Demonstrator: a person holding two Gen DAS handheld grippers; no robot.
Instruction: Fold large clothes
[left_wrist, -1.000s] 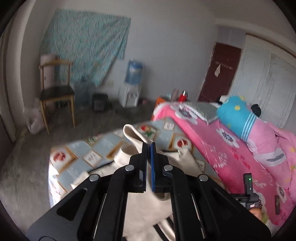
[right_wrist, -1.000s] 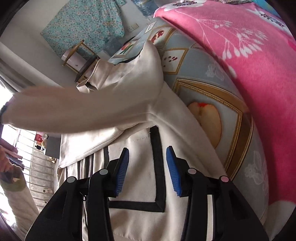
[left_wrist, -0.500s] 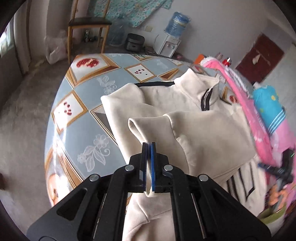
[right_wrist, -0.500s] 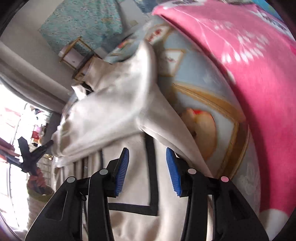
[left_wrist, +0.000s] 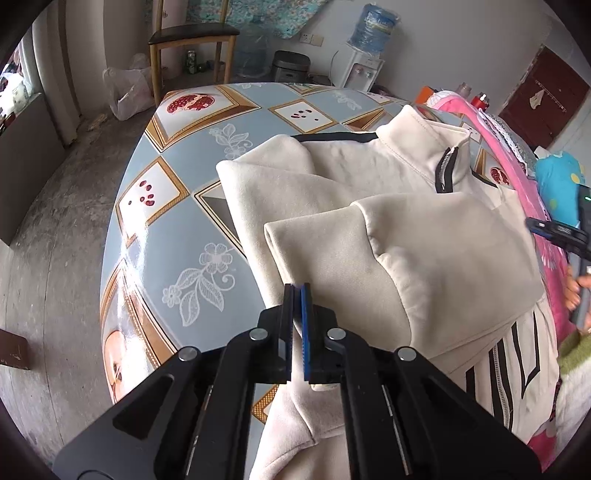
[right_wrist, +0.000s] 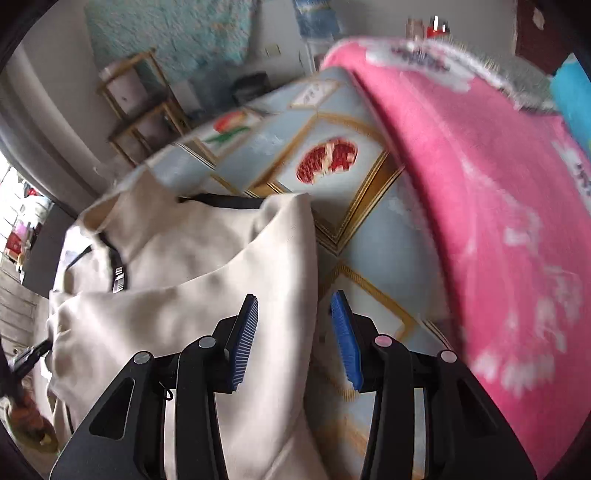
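The cream jacket (left_wrist: 388, 221) lay on the worktop (left_wrist: 173, 236), a patterned blue cloth with gold-framed fruit squares, its collar pointing toward the far side. Its left edge sat well inside the worktop's rounded rim, with bare cloth showing beside it down to the floor. On the other side the jacket ran close to a pink blanket (right_wrist: 491, 206); a strip of bare worktop showed between them.

The left hand-held gripper (left_wrist: 297, 291) had its fingers pressed together, pinching the folded sleeve (left_wrist: 325, 251) that lay across the jacket's chest. The right hand-held gripper (right_wrist: 295, 314) was spread wide, holding nothing, its left finger over the jacket's edge and its right over the worktop.

The right wrist view was blurred. The jacket's lower part was cut off behind both tools. A wooden chair (left_wrist: 192, 40) stood beyond.
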